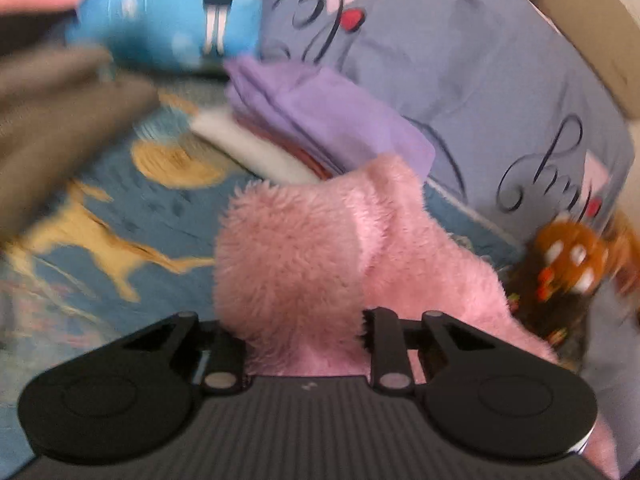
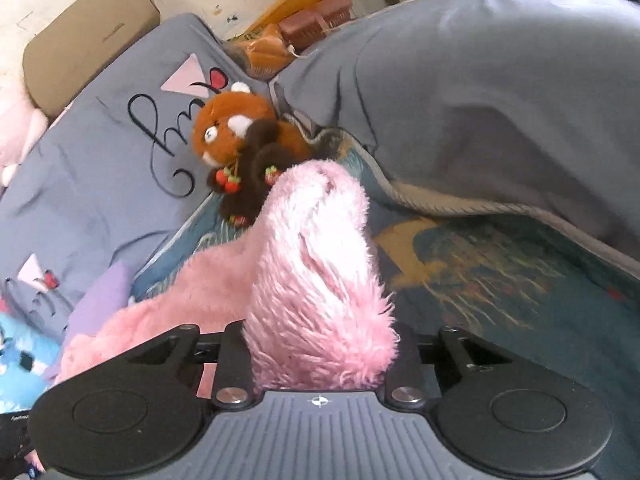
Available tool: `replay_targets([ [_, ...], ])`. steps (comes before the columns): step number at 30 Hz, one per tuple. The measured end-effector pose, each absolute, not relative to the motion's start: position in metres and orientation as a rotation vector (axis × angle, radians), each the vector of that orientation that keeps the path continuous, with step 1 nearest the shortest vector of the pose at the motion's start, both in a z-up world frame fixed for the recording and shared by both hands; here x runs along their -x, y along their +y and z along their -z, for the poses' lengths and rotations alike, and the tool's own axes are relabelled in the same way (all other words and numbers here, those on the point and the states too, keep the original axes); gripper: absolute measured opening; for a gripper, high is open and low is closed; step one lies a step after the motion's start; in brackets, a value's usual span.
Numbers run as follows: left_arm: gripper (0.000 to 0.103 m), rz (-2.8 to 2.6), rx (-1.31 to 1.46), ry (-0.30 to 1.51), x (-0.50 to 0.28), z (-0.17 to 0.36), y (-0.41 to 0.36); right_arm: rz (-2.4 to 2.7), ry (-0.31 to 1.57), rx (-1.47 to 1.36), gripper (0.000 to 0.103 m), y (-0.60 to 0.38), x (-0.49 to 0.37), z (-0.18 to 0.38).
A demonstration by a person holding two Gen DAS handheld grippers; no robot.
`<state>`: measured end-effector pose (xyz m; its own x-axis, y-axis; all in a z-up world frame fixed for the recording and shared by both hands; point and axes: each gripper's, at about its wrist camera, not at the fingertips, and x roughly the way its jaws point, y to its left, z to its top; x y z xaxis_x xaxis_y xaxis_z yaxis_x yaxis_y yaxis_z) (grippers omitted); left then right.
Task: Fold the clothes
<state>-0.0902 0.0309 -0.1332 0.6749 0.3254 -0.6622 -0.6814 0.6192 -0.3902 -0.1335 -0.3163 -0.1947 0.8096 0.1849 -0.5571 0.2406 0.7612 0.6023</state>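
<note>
A fluffy pink garment bunches between the fingers of my left gripper, which is shut on it above a blue patterned bedspread. In the right wrist view another fold of the same pink garment rises from my right gripper, also shut on it. The fabric hides the fingertips of both grippers. A stretch of pink cloth trails to the left between the two grips. A folded purple garment lies on a small stack with white cloth behind the pink one.
A grey-blue pillow with script print lies at the back. A brown plush toy sits by the pillow. A grey blanket is heaped at right. A blue printed cushion and a blurred brown cloth are at left.
</note>
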Motion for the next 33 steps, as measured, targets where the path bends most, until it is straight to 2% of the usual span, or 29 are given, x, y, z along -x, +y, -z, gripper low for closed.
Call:
replay_targets([
  [5,0.026,-0.710,0.609,0.595,0.170,0.105,0.003,-0.052,0.690,-0.546,0.029,-0.322,0.190,0.177],
  [10,0.027,-0.793,0.671,0.688,0.275,0.116,-0.011,-0.096,0.773,-0.580,0.030,-0.337,0.252,0.198],
  [13,0.029,-0.788,0.700,0.701,0.307,0.126,-0.012,-0.084,0.808,-0.688,0.032,-0.344,0.267,0.216],
  [33,0.039,-0.715,0.721,0.717,0.301,0.154,-0.001,0.023,0.781,-0.584,0.043,-0.324,0.272,0.224],
])
